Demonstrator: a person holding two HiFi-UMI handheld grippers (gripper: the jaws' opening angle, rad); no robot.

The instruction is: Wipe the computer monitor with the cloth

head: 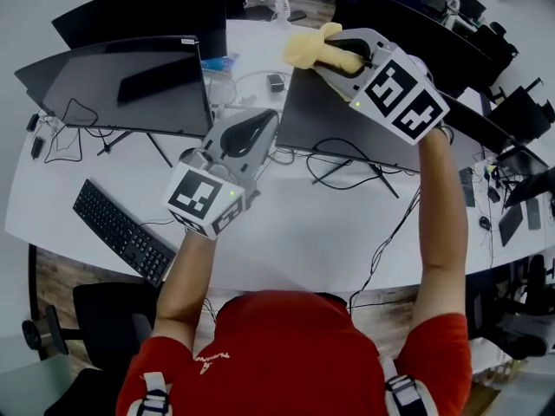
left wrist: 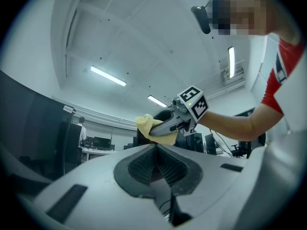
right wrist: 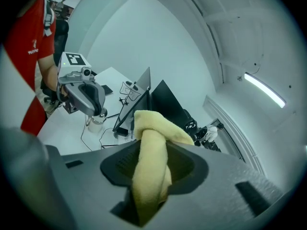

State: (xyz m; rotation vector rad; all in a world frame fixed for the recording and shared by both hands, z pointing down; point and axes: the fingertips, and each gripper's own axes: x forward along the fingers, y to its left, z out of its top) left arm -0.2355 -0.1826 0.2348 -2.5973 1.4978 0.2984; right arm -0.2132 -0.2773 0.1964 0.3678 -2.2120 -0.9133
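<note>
A yellow cloth [head: 309, 48] is bunched between the jaws of my right gripper [head: 334, 55], which is shut on it at the top edge of the right-hand dark monitor [head: 347, 126]. In the right gripper view the cloth [right wrist: 151, 131] fills the gap of the right gripper [right wrist: 151, 174] and folds over ahead of it. My left gripper [head: 251, 134] hangs lower, between the two monitors, with its pads together and nothing in them. From the left gripper [left wrist: 156, 164], the right gripper [left wrist: 160, 128] and cloth [left wrist: 145, 123] show above.
A second dark monitor [head: 121, 89] stands to the left. A black keyboard [head: 121, 232] lies at the front left of the white desk [head: 295, 232]. Black cables [head: 347, 170] trail under the monitors. An office chair [head: 95, 319] stands by the person's left side.
</note>
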